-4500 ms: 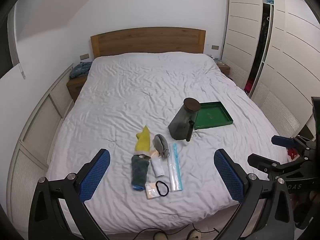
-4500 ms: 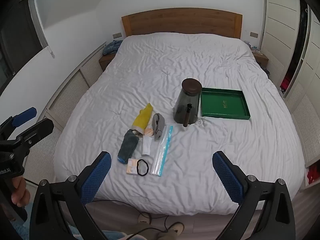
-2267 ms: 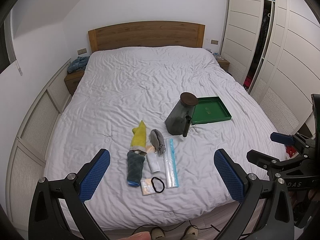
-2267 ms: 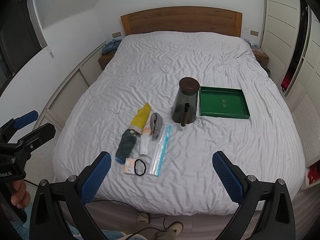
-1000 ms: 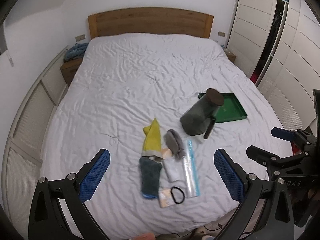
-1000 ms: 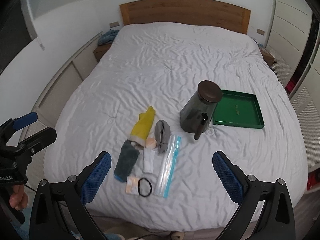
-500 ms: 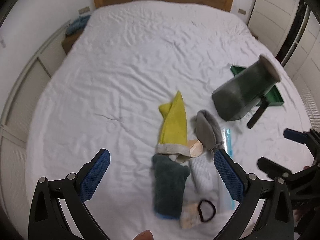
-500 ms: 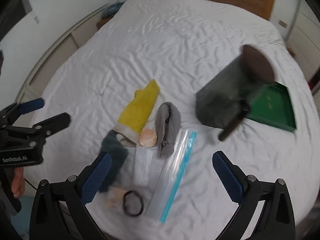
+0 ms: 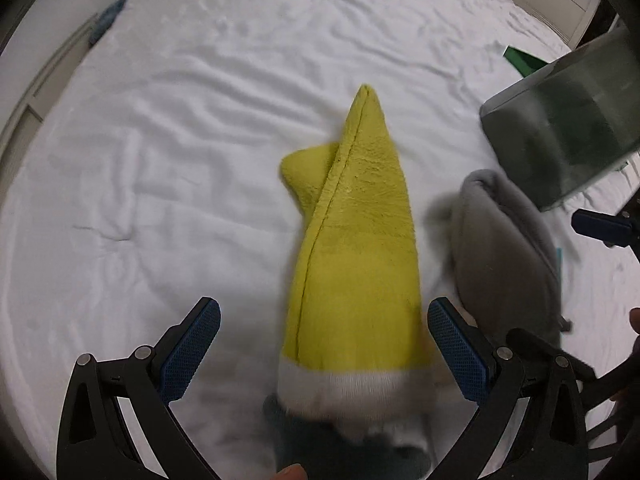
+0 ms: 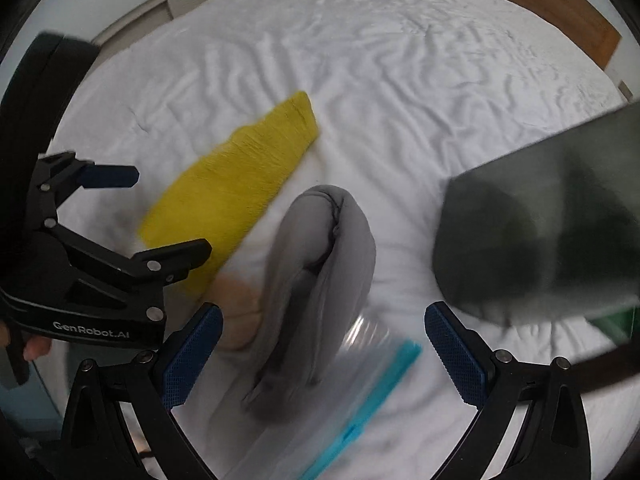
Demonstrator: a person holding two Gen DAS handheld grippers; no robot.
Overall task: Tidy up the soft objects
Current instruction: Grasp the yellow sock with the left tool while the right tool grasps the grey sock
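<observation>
- Left gripper (image 9: 324, 354): jaws stood wide apart and gripped nothing; its blue pads (image 9: 191, 354) flanked the lower end of the yellow sock (image 9: 356, 248), apart from it on both sides.
- Yellow sock: lay flat on the white bed (image 9: 160, 140). In the left wrist view its long axis ran from the white cuff (image 9: 352, 388), nearest the camera, away to a pointed yellow tip at the far end, leaning slightly right. A folded lobe stuck out to the left about halfway up.
- Dark sock (image 9: 316, 444): seen only in part at the bottom edge, just below the white cuff; blurred.
- Right gripper (image 10: 322, 354): jaws likewise fully spread and empty; the grey cloth (image 10: 316, 280) lay between them, touching neither pad.
- Grey cloth: a rolled or folded bundle just right of the yellow sock. In the right wrist view its long axis ran from the near edge away from the camera, its rounded end farthest off.
- Peach item (image 10: 236, 312): a small soft-looking thing between the yellow sock and the grey cloth, touching the cloth's left side; too blurred to name.
- Zip bag (image 10: 352, 396): clear with a blue strip, lying near the grey cloth's right lower side, slanting up to the right.
- Dark jar (image 10: 540, 232): stood on the bed right of the grey cloth, smeared by motion.
- Green tray (image 9: 520, 62): only a corner showed, behind the jar.
</observation>
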